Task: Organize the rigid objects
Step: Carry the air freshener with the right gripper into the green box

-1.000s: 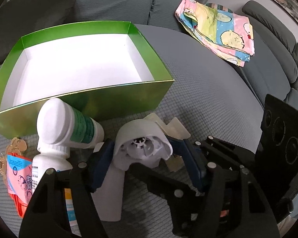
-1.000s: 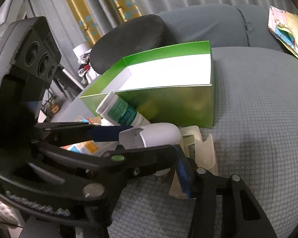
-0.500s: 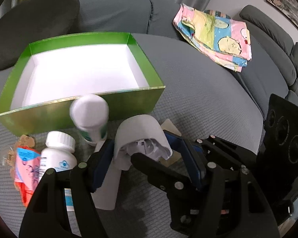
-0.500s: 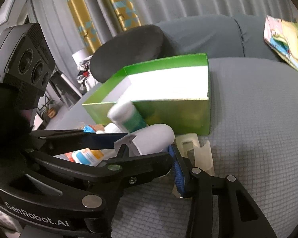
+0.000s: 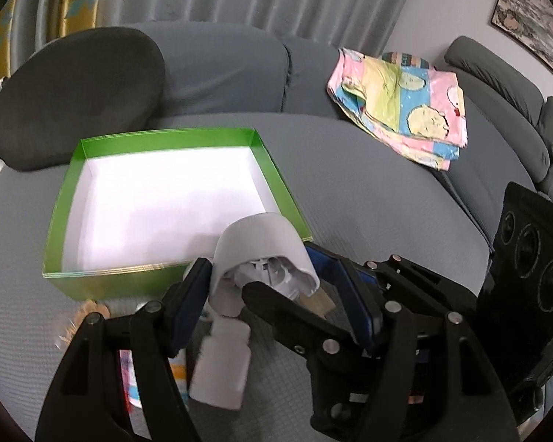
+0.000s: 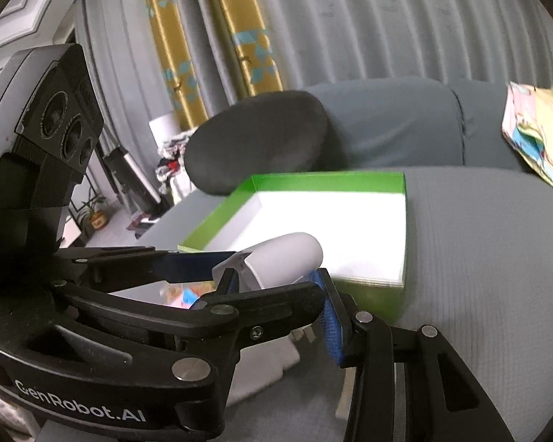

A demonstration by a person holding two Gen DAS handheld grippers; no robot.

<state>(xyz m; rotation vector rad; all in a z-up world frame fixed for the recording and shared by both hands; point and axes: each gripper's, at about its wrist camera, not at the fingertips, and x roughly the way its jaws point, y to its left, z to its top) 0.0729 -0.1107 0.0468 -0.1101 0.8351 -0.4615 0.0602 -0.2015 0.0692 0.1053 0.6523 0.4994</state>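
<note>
A white plastic device (image 5: 261,246) with a rounded hood and an open ribbed end hangs above the grey sofa seat, just in front of the green box (image 5: 173,280). My left gripper (image 5: 272,294) is shut on it, one blue pad against each side. My right gripper (image 6: 276,294) is shut on the same device (image 6: 284,258) from the side, and its black finger (image 5: 276,305) crosses under the device in the left wrist view. The green box (image 6: 328,176) has a bare white floor. The left gripper's blue pad (image 6: 195,261) shows beside the device in the right wrist view.
Under the grippers lie a blurred white bottle (image 5: 221,368), a pink packet (image 5: 129,372), a gold clip (image 5: 88,313) and a beige plastic piece (image 5: 317,300). A dark round cushion (image 5: 77,95) stands behind the box. A pink patterned cloth (image 5: 402,110) lies on the sofa at right.
Both grippers rose together with the white device, which left the seat. The right jaws narrowed on it. The green-labelled bottle that leaned beside it tipped away and dropped out of sight.
</note>
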